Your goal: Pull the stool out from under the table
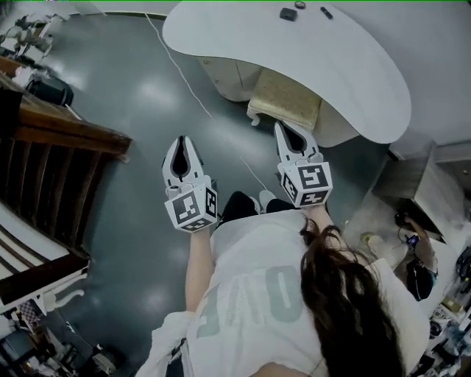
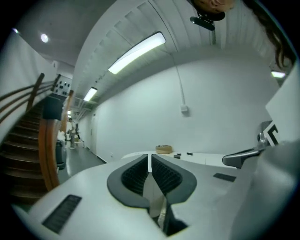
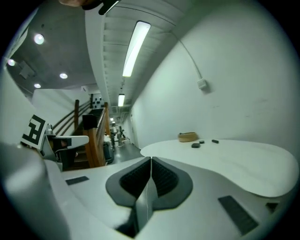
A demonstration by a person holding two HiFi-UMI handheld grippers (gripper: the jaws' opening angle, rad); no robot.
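Head view, looking down at a tan-cushioned stool (image 1: 285, 101) tucked under the white bench (image 1: 309, 51), just ahead of the right gripper (image 1: 284, 129) jaws. Left gripper (image 1: 182, 141) jaws off to the side, over grey floor (image 1: 147, 96). Both pairs clenched tight, gripping nothing.

- one table (image 1: 324, 66)
- one stool (image 1: 285, 101)
- two grippers: left gripper (image 1: 182, 141), right gripper (image 1: 282, 129)
- three small dark objects (image 1: 288, 13) on the tabletop
- one basket (image 3: 187, 137)
- one staircase (image 1: 44, 147)
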